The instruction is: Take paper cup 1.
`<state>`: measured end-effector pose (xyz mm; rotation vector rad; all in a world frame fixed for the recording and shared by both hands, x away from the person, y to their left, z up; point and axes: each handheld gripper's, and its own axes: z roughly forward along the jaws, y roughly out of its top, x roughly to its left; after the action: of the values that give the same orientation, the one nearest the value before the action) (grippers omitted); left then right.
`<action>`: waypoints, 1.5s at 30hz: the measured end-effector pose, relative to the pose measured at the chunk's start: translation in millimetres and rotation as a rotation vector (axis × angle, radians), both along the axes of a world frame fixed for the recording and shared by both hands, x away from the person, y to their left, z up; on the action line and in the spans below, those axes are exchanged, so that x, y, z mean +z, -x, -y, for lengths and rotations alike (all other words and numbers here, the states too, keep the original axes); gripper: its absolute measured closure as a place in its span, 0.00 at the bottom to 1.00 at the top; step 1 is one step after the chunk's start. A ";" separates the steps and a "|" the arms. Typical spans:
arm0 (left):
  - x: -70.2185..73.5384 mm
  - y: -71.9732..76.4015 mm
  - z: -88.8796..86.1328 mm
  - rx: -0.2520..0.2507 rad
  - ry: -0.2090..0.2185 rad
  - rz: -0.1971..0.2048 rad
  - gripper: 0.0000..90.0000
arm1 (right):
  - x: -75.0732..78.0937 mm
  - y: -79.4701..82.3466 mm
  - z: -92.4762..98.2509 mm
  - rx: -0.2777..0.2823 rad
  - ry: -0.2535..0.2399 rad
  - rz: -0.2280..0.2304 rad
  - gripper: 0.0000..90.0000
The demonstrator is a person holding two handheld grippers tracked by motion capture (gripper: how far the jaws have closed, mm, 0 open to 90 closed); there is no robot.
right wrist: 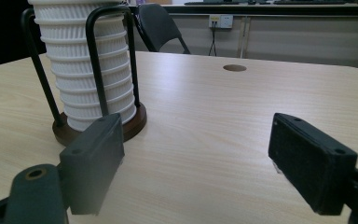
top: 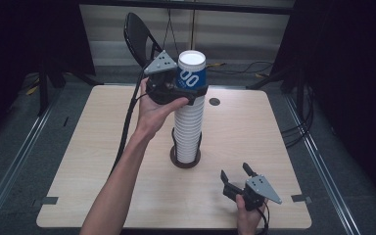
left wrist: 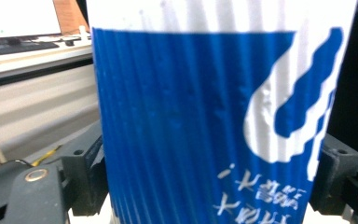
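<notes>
1. One blue paper cup sits on top of a tall stack of white cups, and my left tongs have closed on its sides. The cup fills the space between the jaws, which press on it.
2. My right tongs rest low on the table, jaws wide open and holding nothing, with the stack's round stand just ahead of them.
3. I think I am at the grab step. Next I should lift the blue cup straight up, so the stack under it does not tip.
</notes>
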<state>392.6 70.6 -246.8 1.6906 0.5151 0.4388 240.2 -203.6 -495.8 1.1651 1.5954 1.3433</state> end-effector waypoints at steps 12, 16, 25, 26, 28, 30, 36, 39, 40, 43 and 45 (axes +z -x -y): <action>8.6 1.4 -2.2 0.006 0.018 0.025 0.22 | 0.0 0.4 0.2 -0.003 -0.002 0.001 0.19; 11.9 2.6 -1.2 0.011 0.012 0.046 0.22 | 0.0 0.3 0.4 -0.003 -0.003 0.001 0.19; 18.4 4.3 -2.2 0.028 0.057 0.093 0.23 | 0.0 -0.1 0.8 -0.005 -0.010 -0.003 0.19; 19.1 3.8 -2.2 0.026 0.056 0.095 0.23 | 0.0 0.0 1.0 -0.006 -0.013 -0.003 0.19; 19.5 3.4 -1.8 0.022 0.057 0.096 0.23 | 0.0 0.1 1.2 -0.008 -0.015 -0.003 0.19; 21.7 4.0 -1.6 0.017 0.065 0.109 0.23 | 0.0 -0.2 1.2 -0.006 -0.013 -0.004 0.19; 28.3 7.8 -1.1 0.012 0.075 0.152 0.23 | 0.0 -0.3 1.0 -0.005 -0.012 -0.005 0.19; 31.2 8.5 -2.1 0.013 0.085 0.162 0.23 | 0.1 0.0 0.9 -0.003 -0.009 -0.005 0.19; 33.0 8.6 -2.5 0.012 0.089 0.165 0.23 | 0.1 0.0 1.2 -0.003 -0.011 -0.005 0.19; 36.2 8.9 -3.8 0.023 0.095 0.165 0.23 | 0.0 -0.1 1.0 -0.005 -0.010 -0.003 0.19; 37.8 9.2 -5.0 0.028 0.110 0.164 0.23 | 0.0 -0.1 0.8 -0.002 -0.009 -0.004 0.19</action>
<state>383.4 75.7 -209.0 1.5288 0.4351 0.5540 240.3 -204.4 -495.8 1.1754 1.5925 1.3489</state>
